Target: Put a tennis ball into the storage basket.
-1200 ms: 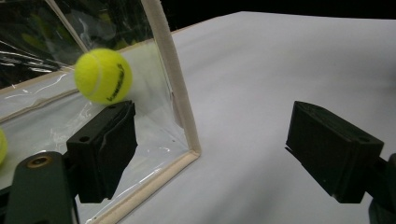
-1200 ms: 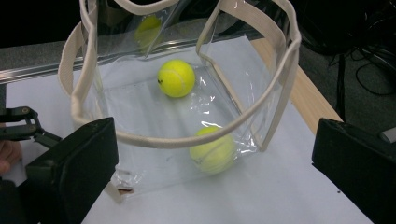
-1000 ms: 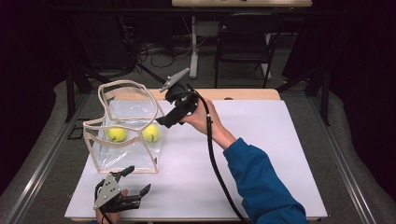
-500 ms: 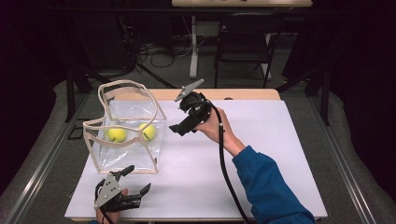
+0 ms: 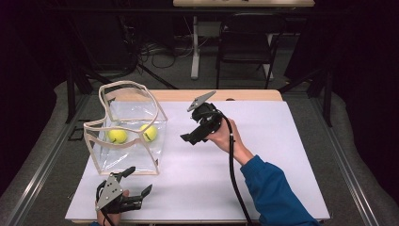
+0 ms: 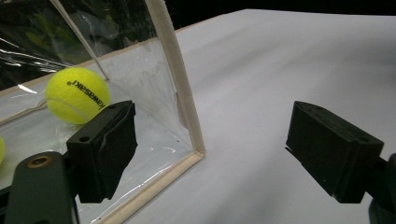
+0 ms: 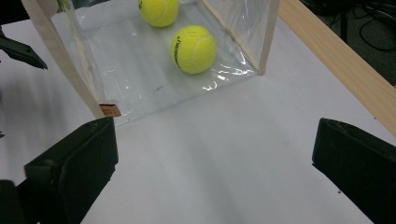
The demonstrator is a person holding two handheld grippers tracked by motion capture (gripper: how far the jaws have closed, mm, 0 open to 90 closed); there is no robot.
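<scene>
From the high view, the right gripper point(image 5: 188, 138) has drawn back from the clear bag point(image 5: 124, 129) toward 3 o'clock since a second ago and now hangs over bare worktop point(image 5: 263, 155), fingers apart and empty. Both tennis balls point(image 5: 117, 136) lie inside the bag, so the placing looks done and the hand is retreating. The left gripper point(image 5: 136, 183) has stayed low at the bag's 6 o'clock corner, fingers apart.

In the left gripper view, the bag's cream-edged corner point(image 6: 184, 98) stands between the spread fingers point(image 6: 105, 149), touching neither; one ball point(image 6: 77, 95) shows whole through the wall, the other is cut off at the picture's 9 o'clock edge.

In the right gripper view, both balls point(image 7: 193, 48) sit on the bag floor, the farther one cropped at 12 o'clock; glare on the plastic blurs the walls.
</scene>
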